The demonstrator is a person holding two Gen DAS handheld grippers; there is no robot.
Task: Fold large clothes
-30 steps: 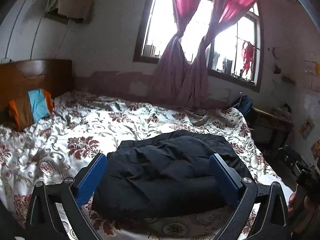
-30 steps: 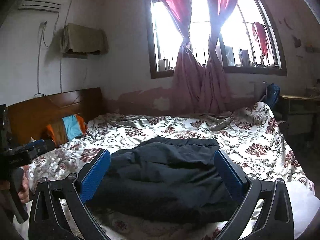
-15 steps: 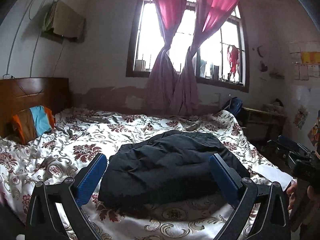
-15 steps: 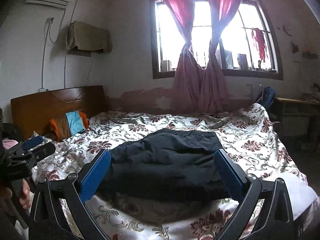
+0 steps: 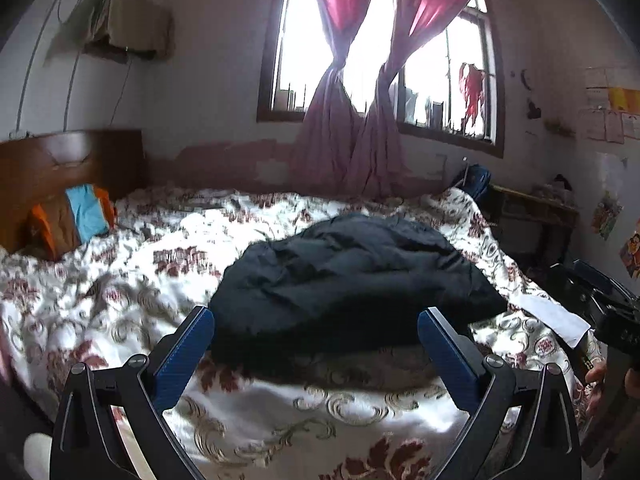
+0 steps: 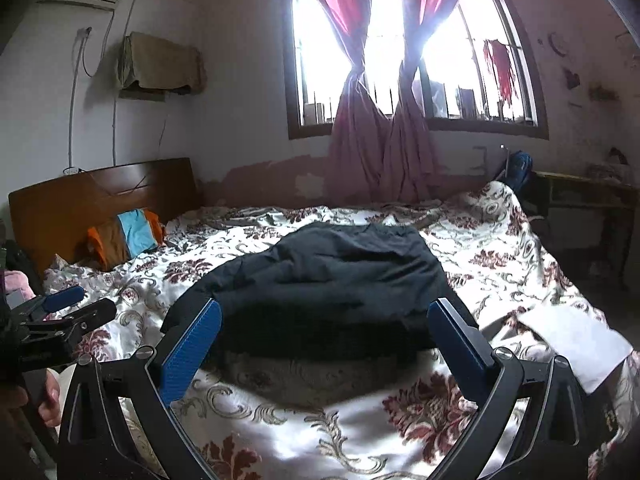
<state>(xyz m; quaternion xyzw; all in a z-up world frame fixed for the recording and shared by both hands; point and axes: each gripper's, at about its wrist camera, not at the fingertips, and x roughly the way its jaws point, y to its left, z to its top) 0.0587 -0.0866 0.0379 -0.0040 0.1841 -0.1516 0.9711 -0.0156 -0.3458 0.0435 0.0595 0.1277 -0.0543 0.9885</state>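
A large black padded garment (image 5: 348, 276) lies folded in a bundle on the floral bedspread (image 5: 160, 264); it also shows in the right wrist view (image 6: 332, 284). My left gripper (image 5: 316, 344) is open and empty, held back from the garment's near edge above the bed's front. My right gripper (image 6: 324, 340) is open and empty, also short of the garment's near edge. The left gripper also shows at the left edge of the right wrist view (image 6: 72, 308), and the right gripper's body at the right edge of the left wrist view (image 5: 616, 320).
An orange, brown and blue cushion (image 6: 124, 240) leans on the wooden headboard (image 6: 100, 196). A window with tied pink curtains (image 6: 380, 120) is behind the bed. A wooden desk (image 6: 588, 196) stands at the right. A white sheet corner (image 6: 576, 340) shows at the bed's right front.
Both grippers have drawn back and away from the garment toward the bed's front edge. The garment stays where it lay. Both stay open.
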